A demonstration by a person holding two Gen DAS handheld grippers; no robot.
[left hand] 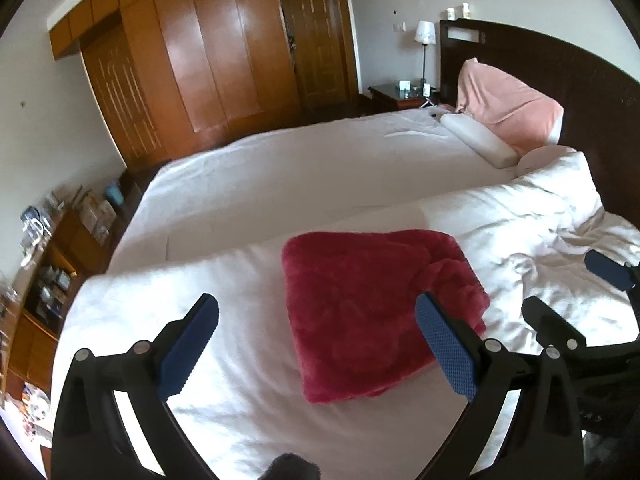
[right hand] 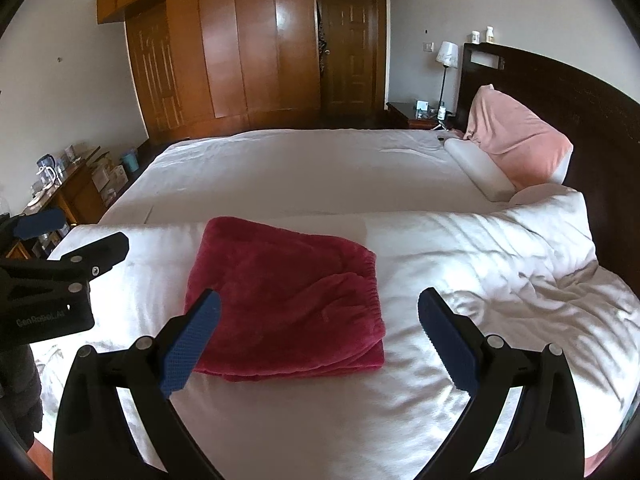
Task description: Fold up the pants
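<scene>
The red fleece pants [left hand: 368, 312] lie folded into a thick square on the white duvet [left hand: 224, 368]. They also show in the right wrist view [right hand: 288, 300], with the elastic waistband at the right edge. My left gripper [left hand: 316, 320] is open and empty, held above the near side of the pants, its right finger over their right corner. My right gripper [right hand: 320, 320] is open and empty, just in front of the pants, its left finger over their left edge. Each gripper shows at the edge of the other's view: the right one [left hand: 576, 292], the left one [right hand: 76, 240].
The bed has a bare white sheet [right hand: 304, 168] beyond the duvet. A white pillow [right hand: 478, 174] and a pink-covered pillow [right hand: 516, 144] lean at the dark headboard [right hand: 560, 92]. A nightstand with a lamp [right hand: 446, 56] stands behind. A cluttered low cabinet [right hand: 60, 196] stands left. A wooden wardrobe [right hand: 240, 48] fills the far wall.
</scene>
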